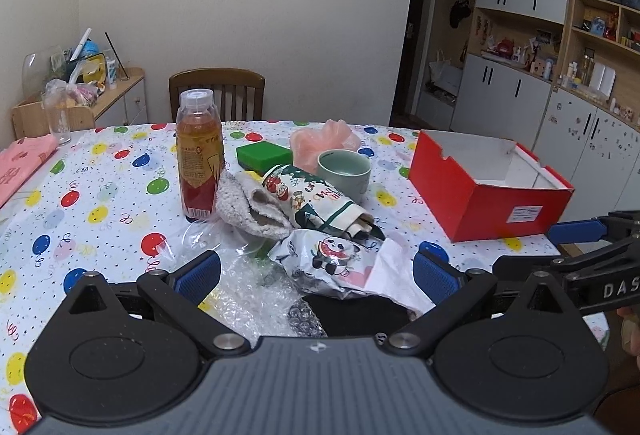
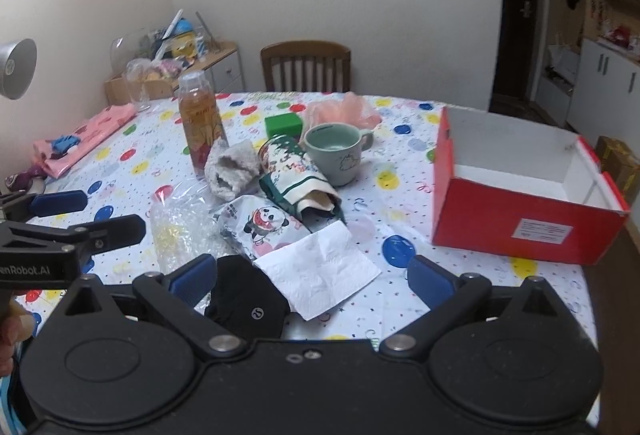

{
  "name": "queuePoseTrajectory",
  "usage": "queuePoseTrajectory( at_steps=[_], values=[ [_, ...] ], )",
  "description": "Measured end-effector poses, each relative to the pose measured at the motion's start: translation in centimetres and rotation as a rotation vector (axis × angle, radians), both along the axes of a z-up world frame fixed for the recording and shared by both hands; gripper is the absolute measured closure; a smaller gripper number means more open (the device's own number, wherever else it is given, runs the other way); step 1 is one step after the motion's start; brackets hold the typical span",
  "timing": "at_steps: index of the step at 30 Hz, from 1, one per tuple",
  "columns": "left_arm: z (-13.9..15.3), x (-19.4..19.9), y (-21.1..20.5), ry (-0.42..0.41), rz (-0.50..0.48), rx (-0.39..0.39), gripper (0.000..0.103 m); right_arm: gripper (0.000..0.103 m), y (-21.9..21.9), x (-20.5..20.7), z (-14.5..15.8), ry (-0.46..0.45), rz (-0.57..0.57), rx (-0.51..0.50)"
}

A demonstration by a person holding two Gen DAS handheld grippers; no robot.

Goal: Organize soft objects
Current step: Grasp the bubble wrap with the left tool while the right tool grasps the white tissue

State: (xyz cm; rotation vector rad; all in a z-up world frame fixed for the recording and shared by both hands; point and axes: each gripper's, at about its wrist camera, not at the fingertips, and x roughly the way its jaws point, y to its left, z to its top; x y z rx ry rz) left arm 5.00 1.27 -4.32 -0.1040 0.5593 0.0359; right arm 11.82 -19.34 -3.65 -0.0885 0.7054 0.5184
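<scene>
Hovering just short of the heap, the left gripper and right gripper both stood spread wide and grasped nothing, likely poised to choose a first piece. The soft things lay directly ahead of them: a black cloth, white tissue, panda pouch and fuzzy sock. Off to the right, the red box sat open and bare inside, presumably their destination.

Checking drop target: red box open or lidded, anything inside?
Open, no lid. The red box shows bare white inner walls and floor in the right wrist view; nothing visible inside, though the near wall hides part of the floor.
</scene>
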Motion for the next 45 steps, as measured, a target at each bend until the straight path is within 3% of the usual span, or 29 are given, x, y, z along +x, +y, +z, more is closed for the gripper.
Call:
queuePoseTrajectory(
  at_steps=[8, 16, 22, 29, 36, 45],
  values=[
    [-3.3, 2.7, 1.3, 0.09, 0.074, 0.0, 0.0, 0.004, 1.3, 3.3, -2.3, 0.042, 0.086, -0.033],
    [-7.2, 5.6, 3.0, 0.193, 0.147, 0.022, 0.001, 0.015, 3.6, 5.6, -6.0, 0.099, 0.175, -0.095],
    [-9.6, 7.4, 3.5, 0.252, 0.172, 0.016, 0.007, 0.025, 5.1, 6.8, -8.3, 0.111, 0.206, -0.138],
    [-11.1, 8.7, 3.9, 0.29, 0.193, -0.011, 0.027, 0.035, 6.0, 7.4, -9.2, 0.112, 0.234, -0.131],
    [-11.5, 9.2, 4.3, 0.306, 0.209, -0.033, 0.058, 0.059, 6.2, 7.6, -9.3, 0.118, 0.234, -0.114],
    [-11.4, 8.9, 5.1, 0.296, 0.22, -0.049, 0.083, 0.09, 5.2, 7.9, -8.7, 0.107, 0.189, -0.095]
  ],
)
